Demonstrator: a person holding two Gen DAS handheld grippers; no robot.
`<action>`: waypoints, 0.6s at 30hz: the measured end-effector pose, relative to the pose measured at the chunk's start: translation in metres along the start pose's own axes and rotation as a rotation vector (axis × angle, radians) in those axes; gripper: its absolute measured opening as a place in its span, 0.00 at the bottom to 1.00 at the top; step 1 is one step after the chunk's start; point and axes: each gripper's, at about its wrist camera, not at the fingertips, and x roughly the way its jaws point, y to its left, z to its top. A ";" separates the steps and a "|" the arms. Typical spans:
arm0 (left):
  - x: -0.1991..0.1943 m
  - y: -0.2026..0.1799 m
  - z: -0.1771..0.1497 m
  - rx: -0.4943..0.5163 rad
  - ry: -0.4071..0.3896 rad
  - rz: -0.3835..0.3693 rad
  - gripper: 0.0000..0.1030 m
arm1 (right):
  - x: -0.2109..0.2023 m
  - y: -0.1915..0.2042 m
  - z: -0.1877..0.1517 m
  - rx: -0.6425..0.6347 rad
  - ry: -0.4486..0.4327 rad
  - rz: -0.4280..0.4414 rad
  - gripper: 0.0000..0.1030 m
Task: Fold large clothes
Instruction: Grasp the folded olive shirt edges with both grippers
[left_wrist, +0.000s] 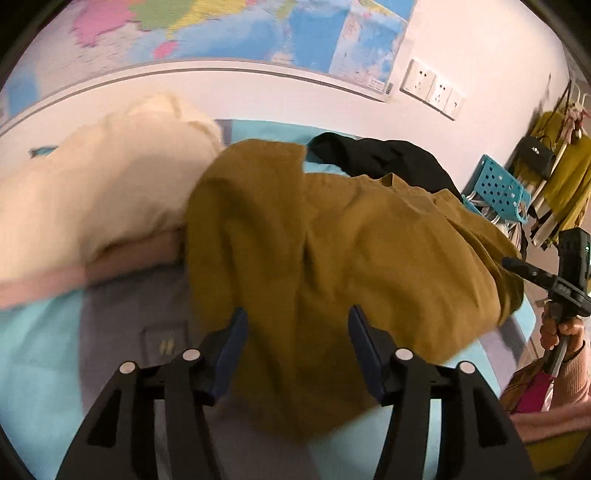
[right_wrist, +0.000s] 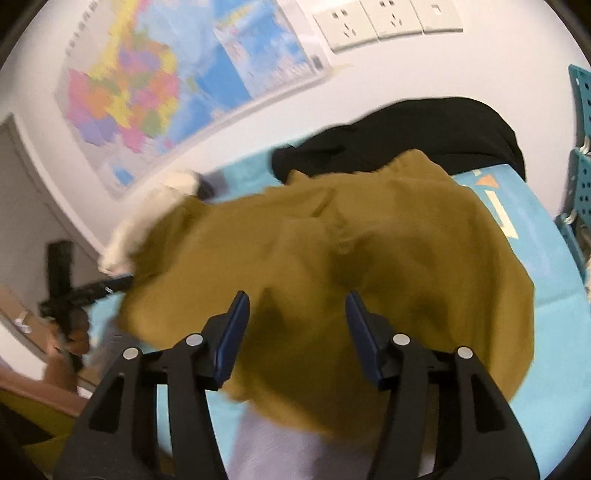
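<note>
Mustard garment (left_wrist: 332, 240) lying crumpled on the turquoise table (left_wrist: 33, 354), between a cream garment (left_wrist: 96, 192) to the left and a black garment (left_wrist: 384, 158) at the far side; a grey cloth (left_wrist: 125, 310) lies partly beneath its near edge. Left gripper (left_wrist: 297, 332) and right gripper (right_wrist: 297, 321) both hover over the mustard cloth with jaws spread wide, holding nothing.

Risks, as judged: the fabric is bunched in several layers, so a pinch here could take more than one layer, or catch the grey cloth below, and lift a lump rather than an edge. The neighbours lie close or touching; a drag could pull them along. Both frames are blurred, so seams and hems are hard to locate.

The left wrist view shows the cream garment in full, a blue basket (left_wrist: 498, 188) and the right-hand tool at far right. The right wrist view shows bare table right of the mustard cloth, and the left-hand tool at its left edge
</note>
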 end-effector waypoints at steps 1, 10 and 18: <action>-0.007 0.004 -0.008 -0.020 0.005 0.009 0.56 | -0.008 0.002 -0.004 0.003 -0.008 0.034 0.56; -0.027 0.007 -0.057 -0.132 0.076 -0.160 0.63 | -0.027 0.013 -0.039 0.048 0.029 0.164 0.62; 0.002 -0.016 -0.070 -0.183 0.168 -0.273 0.63 | -0.026 0.007 -0.065 0.122 0.082 0.229 0.65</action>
